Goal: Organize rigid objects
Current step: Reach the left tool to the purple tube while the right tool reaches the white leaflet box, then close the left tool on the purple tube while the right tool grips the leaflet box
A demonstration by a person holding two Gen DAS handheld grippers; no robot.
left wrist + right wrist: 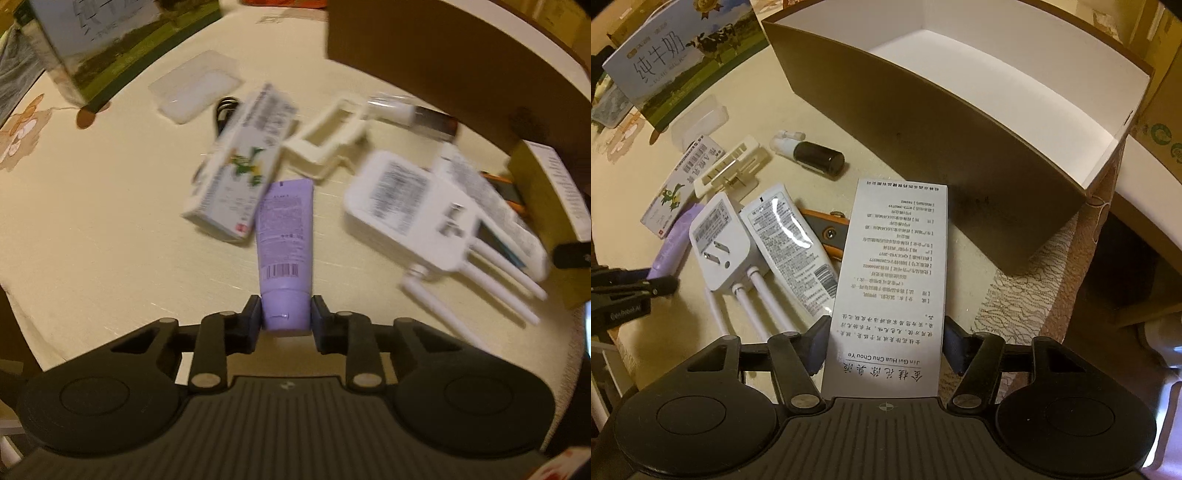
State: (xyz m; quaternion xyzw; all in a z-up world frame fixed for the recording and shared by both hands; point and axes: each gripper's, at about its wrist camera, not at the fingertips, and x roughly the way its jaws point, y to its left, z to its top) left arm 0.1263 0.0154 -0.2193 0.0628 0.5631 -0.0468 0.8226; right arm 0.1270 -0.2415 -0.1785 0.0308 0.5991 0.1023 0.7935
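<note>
Clamped between the pads of the left tool (286, 317) is the cap end of a purple tube (284, 240), which lies flat on the cream worktop (92, 221) and points away from the camera. Left of the purple tube and touching its far end lies a small printed carton (240, 166); beyond that carton sits a clear plastic lid (194, 86), and further left stands a milk carton (103, 44). Right of the purple tube, a cream plastic bracket (325, 144) lies apart from it, then a white plug adapter with antennas (410, 210), prongs up.

From the right wrist, the right tool (884, 341) grips a tall white printed box (890, 280) by its near end, its fingers pressed on both long sides. Left of this box lie a white tube (790, 243) and an orange-handled tool (827, 229); a dark bottle with a white cap (812, 155) lies beyond them. Right of the purple tube's cluster, behind the white box, stands a large open brown box (923, 147) with a white inside.
</note>
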